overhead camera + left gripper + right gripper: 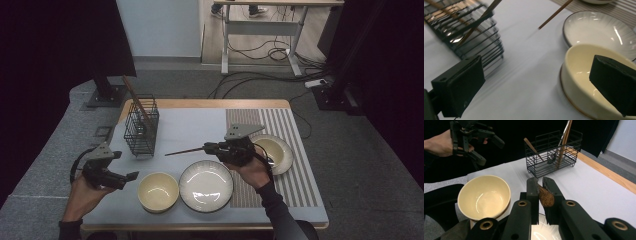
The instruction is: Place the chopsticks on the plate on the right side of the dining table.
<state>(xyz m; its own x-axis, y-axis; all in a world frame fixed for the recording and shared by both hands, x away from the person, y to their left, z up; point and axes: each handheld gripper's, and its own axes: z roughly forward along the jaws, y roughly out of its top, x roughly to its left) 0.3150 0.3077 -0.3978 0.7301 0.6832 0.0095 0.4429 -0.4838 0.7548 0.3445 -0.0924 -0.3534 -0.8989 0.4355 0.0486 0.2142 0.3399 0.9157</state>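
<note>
Chopstick (184, 151) in the right gripper (209, 147): a thin brown stick, clamped at its thick wooden end between the closed jaws and reaching level out towards the left edge of the desk (200, 120), its tip in the air between the wire basket (141, 126) and the white plate (206, 185). In the right gripper view the patterned butt of the chopstick (545, 195) sits pinched between the two black jaws.

The basket stands near the far left corner of the desk, with another stick leaning out of it. The plate lies near the front edge at the middle, and the cream bowl (158, 191) lies just beside it on its left, also by the front edge. A second bowl (274, 152) sits on the striped mat (285, 130) towards the right edge, just behind the right hand.

The left gripper (127, 178) is held over the front left corner, just left of the cream bowl, its jaws spread apart with nothing between them; in the left gripper view the cream bowl (579, 75) shows beyond its right jaw.
</note>
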